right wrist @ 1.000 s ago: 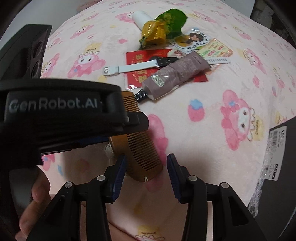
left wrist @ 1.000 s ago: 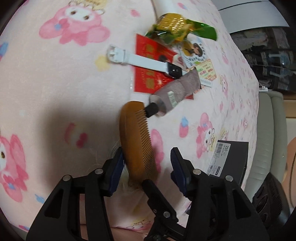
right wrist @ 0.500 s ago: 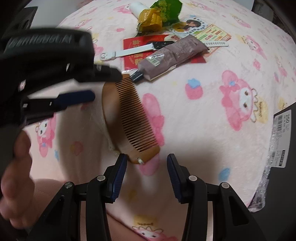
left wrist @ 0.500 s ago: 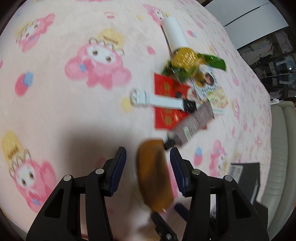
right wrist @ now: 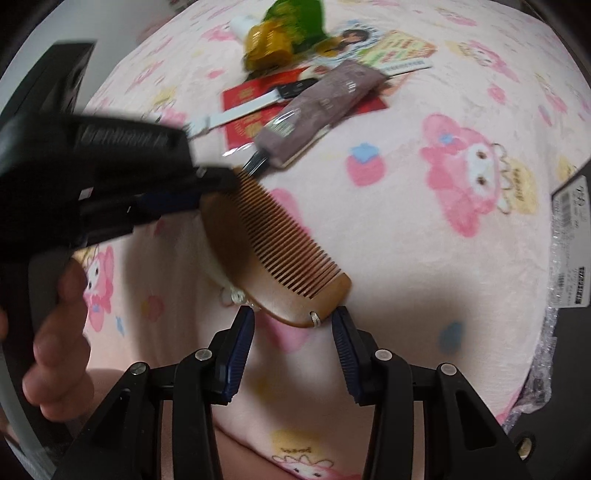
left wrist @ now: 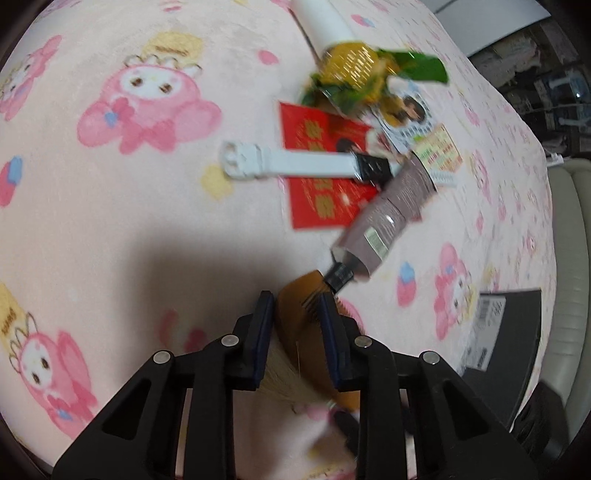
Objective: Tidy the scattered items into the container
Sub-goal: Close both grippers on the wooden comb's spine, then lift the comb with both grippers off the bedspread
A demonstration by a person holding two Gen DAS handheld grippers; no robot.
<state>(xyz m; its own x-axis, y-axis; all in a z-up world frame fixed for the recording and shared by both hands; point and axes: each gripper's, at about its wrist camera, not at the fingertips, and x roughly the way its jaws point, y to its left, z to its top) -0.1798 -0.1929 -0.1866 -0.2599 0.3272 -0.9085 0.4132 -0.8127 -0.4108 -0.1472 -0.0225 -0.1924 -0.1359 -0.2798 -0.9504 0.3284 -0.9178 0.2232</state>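
A brown wooden comb (left wrist: 299, 325) with a pale tassel sits between my left gripper's (left wrist: 297, 308) blue pads, which are shut on its far end. In the right wrist view the comb (right wrist: 273, 251) is held above the pink blanket, with the left gripper (right wrist: 192, 192) clamped on it at the left. My right gripper (right wrist: 293, 325) is open and empty, its fingertips just short of the comb's near end. A black container (left wrist: 506, 332) lies at the right; its labelled edge shows in the right wrist view (right wrist: 570, 258).
On the cartoon-print blanket (left wrist: 110, 184) lie a mauve tube (left wrist: 388, 218), a white-strapped watch (left wrist: 295, 166), a red envelope (left wrist: 321, 188), a green and gold wrapper (left wrist: 362, 74), a white bottle (left wrist: 321, 22) and printed cards (left wrist: 424, 129). A cream sofa (left wrist: 569, 332) stands at the right.
My left gripper has closed on the comb's far end and lifted it off the blanket. The right gripper stays open just below the comb's near end.
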